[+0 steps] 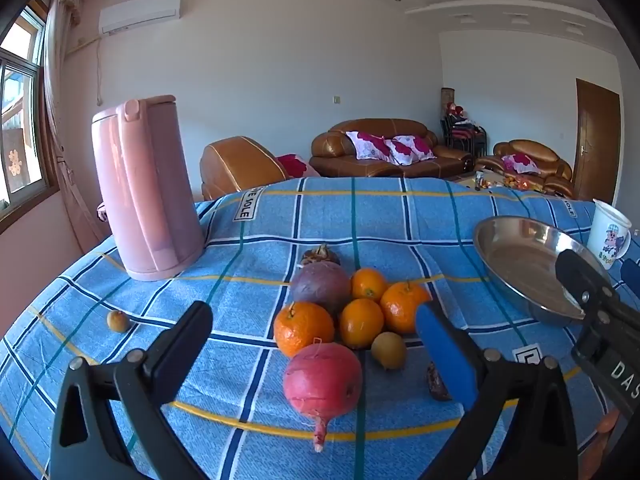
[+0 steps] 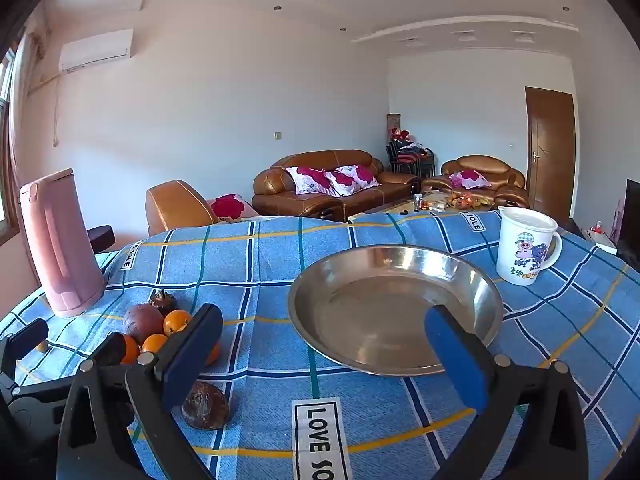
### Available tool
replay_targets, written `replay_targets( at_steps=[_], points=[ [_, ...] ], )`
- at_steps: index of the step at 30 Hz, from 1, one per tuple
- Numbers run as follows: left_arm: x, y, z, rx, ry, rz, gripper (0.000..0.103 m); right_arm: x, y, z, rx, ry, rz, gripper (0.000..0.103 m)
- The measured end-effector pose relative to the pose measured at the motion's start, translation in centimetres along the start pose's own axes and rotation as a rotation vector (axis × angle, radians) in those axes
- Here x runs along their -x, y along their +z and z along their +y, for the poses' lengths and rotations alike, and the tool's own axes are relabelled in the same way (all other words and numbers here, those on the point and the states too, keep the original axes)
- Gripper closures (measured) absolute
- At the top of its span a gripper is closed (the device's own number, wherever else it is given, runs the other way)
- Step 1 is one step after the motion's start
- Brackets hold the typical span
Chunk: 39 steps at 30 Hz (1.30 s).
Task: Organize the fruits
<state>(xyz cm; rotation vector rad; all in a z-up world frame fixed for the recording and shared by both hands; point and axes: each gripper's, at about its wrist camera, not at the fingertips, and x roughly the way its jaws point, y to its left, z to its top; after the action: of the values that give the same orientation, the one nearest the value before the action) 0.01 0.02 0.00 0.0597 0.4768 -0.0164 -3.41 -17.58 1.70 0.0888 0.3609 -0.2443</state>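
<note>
Brown leather sofas [image 2: 332,184] line white walls; window [image 1: 20,120] left.

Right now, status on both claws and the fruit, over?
Left claw open, hovering over the fruit pile. Right claw open, empty, facing the steel bowl. Bowl bare, no fruit in. Nothing blocking.

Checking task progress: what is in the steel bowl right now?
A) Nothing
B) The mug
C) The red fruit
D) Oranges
A: the steel bowl shows only bare metal; the oranges and red fruit lie on the cloth.
</note>
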Motion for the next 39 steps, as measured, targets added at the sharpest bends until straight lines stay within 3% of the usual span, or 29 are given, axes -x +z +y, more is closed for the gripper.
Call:
replay_targets(
  at_steps=[7,12,39],
  points=[
    [0.8,-1.0,-0.6,-0.004,0.000,-0.023,0.000,-0.4,-0.1,-0.1,-0.013,-0.003,0.011,0.001],
    [0.0,-0.5,0.2,0.021,-0.009,0.010,0.000,0.0,-0.3,-0.6,-0.011,-0.006,0.008,0.001],
    [-0.1,-0.2,0.5,0.024,-0.013,0.016,0.000,-0.4,-0.1,-0.2,-0.002,-0.009,0.013,0.001]
  ],
)
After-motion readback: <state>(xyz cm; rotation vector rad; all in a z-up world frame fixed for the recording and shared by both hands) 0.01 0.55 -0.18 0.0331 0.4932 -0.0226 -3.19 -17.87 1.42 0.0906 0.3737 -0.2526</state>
